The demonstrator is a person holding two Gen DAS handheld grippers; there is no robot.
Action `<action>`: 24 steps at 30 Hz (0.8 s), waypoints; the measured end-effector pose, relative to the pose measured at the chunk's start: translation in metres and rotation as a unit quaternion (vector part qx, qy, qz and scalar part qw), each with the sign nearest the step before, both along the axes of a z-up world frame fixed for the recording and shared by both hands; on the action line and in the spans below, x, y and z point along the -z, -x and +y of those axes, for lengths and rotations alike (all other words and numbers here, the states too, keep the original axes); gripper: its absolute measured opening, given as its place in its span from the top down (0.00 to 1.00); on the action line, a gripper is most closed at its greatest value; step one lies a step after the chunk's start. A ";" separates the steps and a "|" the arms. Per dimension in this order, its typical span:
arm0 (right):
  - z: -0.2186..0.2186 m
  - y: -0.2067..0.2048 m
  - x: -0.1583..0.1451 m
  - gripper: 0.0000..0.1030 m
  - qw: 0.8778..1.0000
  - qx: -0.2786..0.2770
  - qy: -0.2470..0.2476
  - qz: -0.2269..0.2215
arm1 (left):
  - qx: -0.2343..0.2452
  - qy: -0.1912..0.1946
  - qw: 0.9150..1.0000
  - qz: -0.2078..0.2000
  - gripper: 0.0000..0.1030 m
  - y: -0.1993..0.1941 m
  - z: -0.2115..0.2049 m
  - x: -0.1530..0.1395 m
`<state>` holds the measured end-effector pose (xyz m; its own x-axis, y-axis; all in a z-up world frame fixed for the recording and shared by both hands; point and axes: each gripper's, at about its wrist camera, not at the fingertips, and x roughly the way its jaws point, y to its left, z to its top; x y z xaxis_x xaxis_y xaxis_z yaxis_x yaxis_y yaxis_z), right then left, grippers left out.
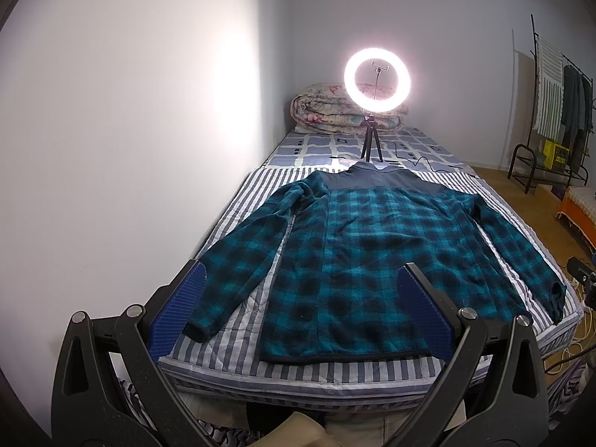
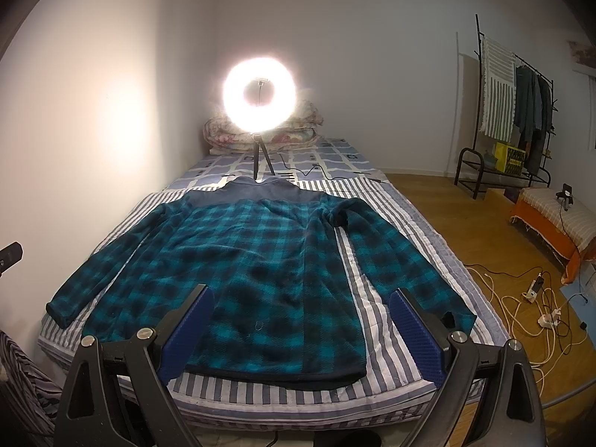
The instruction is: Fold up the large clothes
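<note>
A teal and black plaid fleece jacket [image 1: 365,260] [image 2: 253,268] lies flat and spread out on the striped bed cover [image 1: 298,372] [image 2: 283,398], collar toward the far end, both sleeves angled outward. My left gripper [image 1: 301,272] hovers open above the near left part of the jacket, close to the left sleeve cuff [image 1: 197,329], with nothing between its blue pads. My right gripper [image 2: 301,294] hangs open over the near right part of the hem, also holding nothing.
A lit ring light on a tripod [image 1: 376,85] [image 2: 259,91] stands on the bed behind the collar, with a folded quilt [image 1: 327,111] beyond it. A white wall runs along the left. A clothes rack [image 2: 514,111], orange bench [image 2: 555,219] and cables [image 2: 529,309] lie right.
</note>
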<state>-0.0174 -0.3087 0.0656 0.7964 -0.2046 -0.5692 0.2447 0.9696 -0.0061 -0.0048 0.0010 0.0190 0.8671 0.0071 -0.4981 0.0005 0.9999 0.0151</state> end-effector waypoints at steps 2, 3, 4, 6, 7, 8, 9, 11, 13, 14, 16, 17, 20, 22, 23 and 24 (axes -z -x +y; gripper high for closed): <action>-0.001 0.000 0.000 0.06 1.000 0.000 -0.001 0.000 | 0.000 0.000 1.000 -0.001 0.00 0.000 0.000 0.000; 0.000 0.000 0.000 0.06 1.000 0.000 -0.001 0.000 | 0.000 -0.001 1.000 -0.001 0.00 0.000 0.000 0.000; 0.001 0.000 0.000 0.06 1.000 0.000 -0.001 0.000 | 0.000 0.000 1.000 0.000 0.00 0.000 0.000 0.000; 0.002 0.001 0.001 0.06 1.000 -0.001 -0.001 0.000 | 0.000 0.000 1.000 0.000 0.00 0.000 0.000 0.000; 0.001 0.000 0.001 0.06 1.000 0.000 -0.001 0.001 | -0.001 0.000 1.000 0.000 0.00 0.000 0.000 0.000; 0.001 0.000 0.001 0.06 1.000 -0.001 -0.001 0.000 | -0.001 0.000 1.000 0.000 0.00 0.000 0.000 0.000; 0.002 0.000 0.001 0.06 1.000 -0.001 -0.001 0.000 | -0.001 0.000 1.000 0.000 0.00 -0.001 0.000 -0.001; 0.001 0.000 0.000 0.06 1.000 -0.001 -0.001 0.001 | -0.001 -0.001 1.000 0.000 0.00 -0.001 0.000 0.000; 0.001 0.000 0.000 0.06 1.000 -0.001 -0.001 0.001 | 0.000 0.000 1.000 0.000 0.00 -0.001 0.000 0.000; 0.002 0.000 0.000 0.06 1.000 -0.001 0.000 0.001 | -0.001 0.000 1.000 0.000 0.00 -0.001 0.000 0.000; 0.001 0.000 0.000 0.06 1.000 0.000 -0.001 0.001 | -0.001 0.000 1.000 -0.001 0.00 -0.001 0.000 -0.001; 0.001 0.000 0.000 0.06 1.000 -0.001 -0.001 0.001 | 0.000 -0.001 1.000 0.000 0.00 -0.001 0.000 0.000; 0.001 0.000 0.000 0.06 1.000 -0.001 -0.001 0.001 | -0.001 -0.001 1.000 0.000 0.00 -0.002 0.000 -0.001; 0.000 0.000 0.000 0.06 1.000 -0.001 -0.001 0.001 | -0.001 -0.001 1.000 0.001 0.00 -0.004 0.001 -0.002; 0.000 0.000 0.000 0.06 1.000 -0.001 -0.001 0.001 | -0.001 -0.001 1.000 0.001 0.00 -0.003 0.000 -0.001; 0.002 0.000 0.000 0.06 1.000 -0.001 -0.001 0.002 | -0.001 -0.001 1.000 0.001 0.00 -0.004 0.001 -0.001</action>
<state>-0.0173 -0.3072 0.0652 0.7945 -0.2018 -0.5728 0.2429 0.9700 -0.0048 -0.0011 0.0015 0.0198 0.8662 0.0095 -0.4997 -0.0009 0.9998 0.0175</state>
